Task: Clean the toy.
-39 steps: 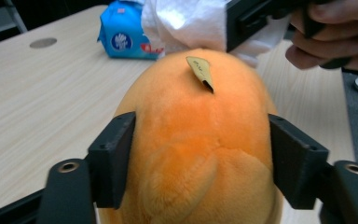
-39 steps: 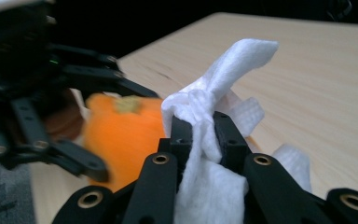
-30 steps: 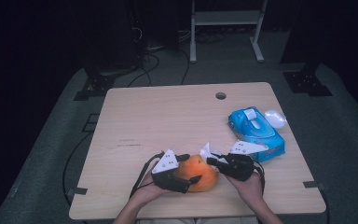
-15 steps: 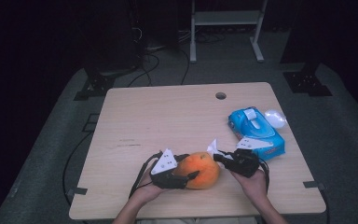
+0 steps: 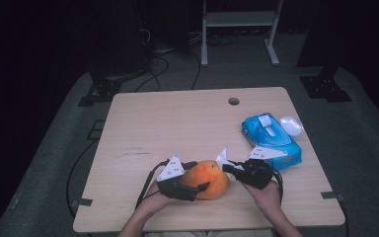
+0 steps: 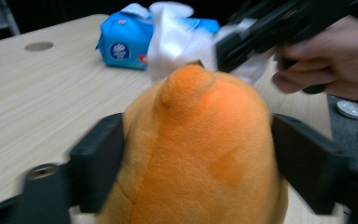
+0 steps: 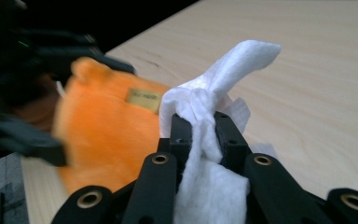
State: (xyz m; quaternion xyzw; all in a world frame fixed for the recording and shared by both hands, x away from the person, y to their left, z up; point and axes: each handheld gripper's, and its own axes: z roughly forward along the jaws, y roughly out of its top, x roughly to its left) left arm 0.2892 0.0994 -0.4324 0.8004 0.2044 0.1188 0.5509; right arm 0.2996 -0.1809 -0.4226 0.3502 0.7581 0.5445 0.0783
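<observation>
Orange plush toy (image 5: 208, 178) near table's front edge (image 5: 212, 226)

1. A white wipe (image 7: 208, 140) is pinched between the jaws of the right gripper (image 7: 201, 122).
2. An orange plush toy (image 7: 107, 135) is seen just beside it on the table (image 7: 317, 93).
3. The toy is flanked by the blurred left gripper (image 7: 23, 93).

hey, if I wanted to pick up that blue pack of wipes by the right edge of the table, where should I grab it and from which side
Probably from above, jaws across its narrower width, near the middle. The blue pack of wipes lies flat and slanted on the table, long and low, so its two long sides give parallel faces. It looks soft, so close gently. Stay off the white flap on top and the white thing beside its far end.
</observation>
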